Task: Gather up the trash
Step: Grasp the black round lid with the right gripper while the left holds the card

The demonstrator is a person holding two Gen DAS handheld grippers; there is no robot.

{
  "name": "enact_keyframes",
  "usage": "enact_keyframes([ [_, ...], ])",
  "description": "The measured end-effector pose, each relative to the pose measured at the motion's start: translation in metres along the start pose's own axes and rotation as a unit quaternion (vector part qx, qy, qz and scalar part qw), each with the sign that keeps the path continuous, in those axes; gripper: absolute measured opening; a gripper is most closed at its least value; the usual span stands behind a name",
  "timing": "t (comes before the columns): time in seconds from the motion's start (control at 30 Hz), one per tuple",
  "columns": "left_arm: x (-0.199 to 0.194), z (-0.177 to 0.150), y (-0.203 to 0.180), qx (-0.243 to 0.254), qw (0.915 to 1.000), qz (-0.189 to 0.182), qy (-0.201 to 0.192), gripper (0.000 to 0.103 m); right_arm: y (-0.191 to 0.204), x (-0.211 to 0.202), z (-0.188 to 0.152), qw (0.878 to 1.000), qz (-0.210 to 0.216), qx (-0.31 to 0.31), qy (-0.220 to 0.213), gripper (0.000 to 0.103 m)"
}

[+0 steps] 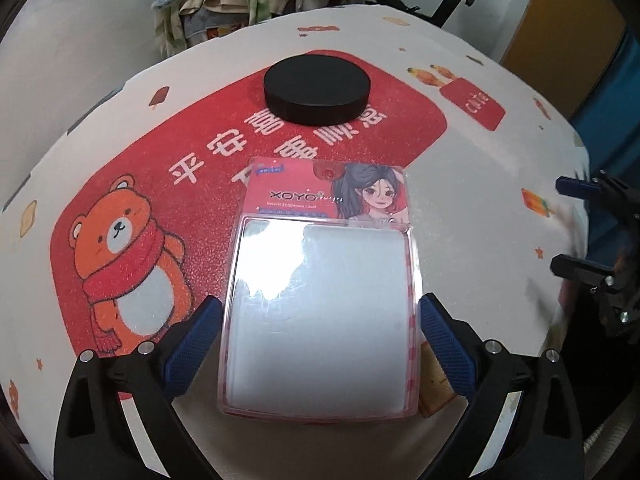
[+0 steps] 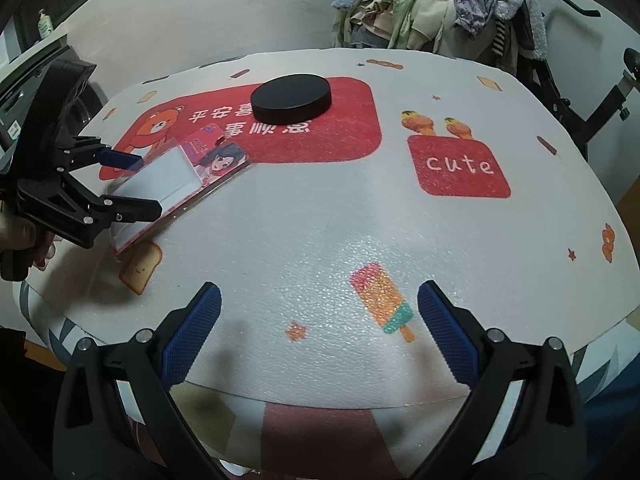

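A clear plastic blister pack [image 1: 320, 312] with a pink card showing a cartoon girl lies flat on the printed table cover [image 1: 480, 220]. My left gripper [image 1: 320, 304] is wide open and straddles the pack's near half, one blue fingertip close to each long edge; no pad clearly presses on it. In the right wrist view the same pack [image 2: 176, 176] sits at the left between the left gripper's [image 2: 144, 184] fingers, with a hand on the handle. My right gripper [image 2: 319, 292] hovers open and empty over the table's near edge. It also shows at the right edge of the left wrist view, the right gripper [image 1: 568, 226].
A black round disc [image 1: 316, 92] [image 2: 292, 98] rests on the red printed panel behind the pack. A pile of clothes [image 2: 436, 4] and an exercise bike frame [image 2: 600, 96] stand beyond the far table edge. The table's near edge [image 2: 320, 396] lies just under the right gripper.
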State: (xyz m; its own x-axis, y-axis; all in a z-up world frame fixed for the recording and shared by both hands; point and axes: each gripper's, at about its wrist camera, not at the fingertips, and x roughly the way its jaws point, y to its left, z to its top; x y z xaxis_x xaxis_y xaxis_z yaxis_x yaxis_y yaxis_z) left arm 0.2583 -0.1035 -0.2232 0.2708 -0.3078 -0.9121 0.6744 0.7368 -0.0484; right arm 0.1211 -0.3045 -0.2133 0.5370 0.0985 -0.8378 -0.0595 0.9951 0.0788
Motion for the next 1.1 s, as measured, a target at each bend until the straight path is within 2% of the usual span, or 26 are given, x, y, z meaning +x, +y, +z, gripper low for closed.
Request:
enact_keyframes([
  [0.23, -0.004, -0.003, -0.003, -0.015, 0.9995, 0.026, -0.009, 0.094, 0.000, 0.004, 0.001, 1.000, 0.000, -0.002, 0.004, 0.097],
  [0.37, -0.031, -0.012, 0.002, -0.055, 0.9965, 0.016, -0.061, 0.094, 0.002, 0.008, 0.010, 1.000, 0.000, -0.014, 0.004, 0.097],
  [0.5, -0.064, -0.033, 0.019, -0.125, 0.9855, 0.016, -0.114, 0.094, 0.001, 0.016, 0.040, 1.000, 0.016, -0.023, -0.007, 0.097],
  [0.67, -0.094, -0.065, 0.049, -0.224, 0.9608, 0.045, -0.157, 0.094, 0.003, 0.048, 0.099, 0.999, 0.024, -0.036, -0.027, 0.097],
  [0.73, -0.106, -0.074, 0.055, -0.244, 0.9526, 0.058, -0.171, 0.094, 0.008, 0.066, 0.122, 0.998, 0.022, -0.044, -0.028, 0.097],
  [0.83, -0.119, -0.087, 0.060, -0.265, 0.9427, 0.076, -0.188, 0.094, 0.018, 0.100, 0.154, 0.999, 0.024, -0.044, -0.005, 0.097],
  [0.97, -0.130, -0.099, 0.061, -0.274, 0.9381, 0.088, -0.193, 0.094, 0.036, 0.144, 0.184, 0.997, 0.002, -0.069, 0.030, 0.097],
  [1.07, -0.134, -0.109, 0.063, -0.271, 0.9386, 0.094, -0.192, 0.094, 0.042, 0.165, 0.193, 0.996, -0.007, -0.067, 0.053, 0.098],
  [1.1, -0.135, -0.114, 0.064, -0.271, 0.9388, 0.096, -0.191, 0.094, 0.042, 0.168, 0.196, 0.997, -0.006, -0.064, 0.049, 0.097],
])
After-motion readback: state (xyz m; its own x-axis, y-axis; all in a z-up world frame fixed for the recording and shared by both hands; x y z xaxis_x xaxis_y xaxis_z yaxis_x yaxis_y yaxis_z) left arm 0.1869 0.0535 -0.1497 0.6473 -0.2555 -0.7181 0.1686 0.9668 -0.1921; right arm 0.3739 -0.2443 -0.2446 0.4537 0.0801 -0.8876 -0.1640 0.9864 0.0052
